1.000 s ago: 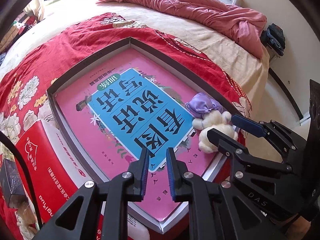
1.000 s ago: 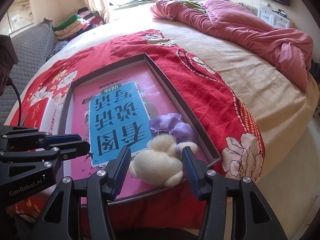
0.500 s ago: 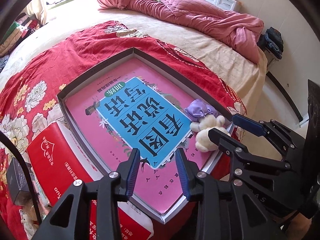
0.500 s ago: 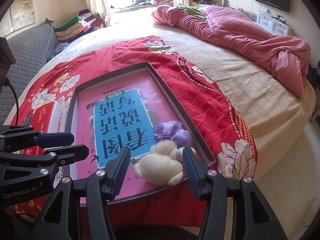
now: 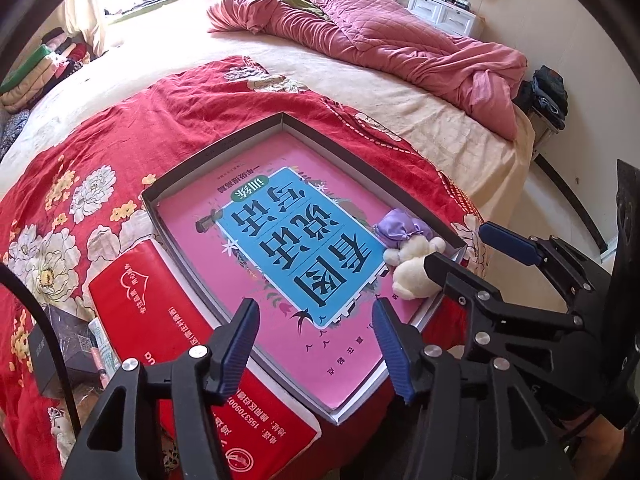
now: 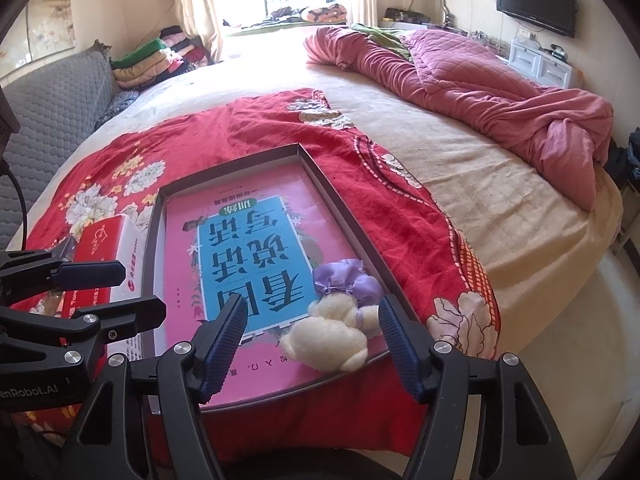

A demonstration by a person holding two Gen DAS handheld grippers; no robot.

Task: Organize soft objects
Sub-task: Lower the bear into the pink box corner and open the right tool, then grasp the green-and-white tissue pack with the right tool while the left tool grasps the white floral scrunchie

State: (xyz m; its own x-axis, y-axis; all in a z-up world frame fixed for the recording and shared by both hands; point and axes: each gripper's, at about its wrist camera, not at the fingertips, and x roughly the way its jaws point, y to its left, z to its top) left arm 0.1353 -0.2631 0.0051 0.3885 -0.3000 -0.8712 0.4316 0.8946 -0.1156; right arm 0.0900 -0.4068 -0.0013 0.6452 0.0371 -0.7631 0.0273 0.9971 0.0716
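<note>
Two grippers hover over a shallow box (image 6: 344,216) on a bed. Left gripper (image 5: 316,344) and right gripper (image 6: 314,342) have both just been opening, empty. A plush toy (image 6: 332,336) lies in the box's near right corner, on a pink book (image 5: 280,248) with Chinese lettering. Closing again could snag the toy out. "GenRobot.AI" marks the left gripper.
</note>
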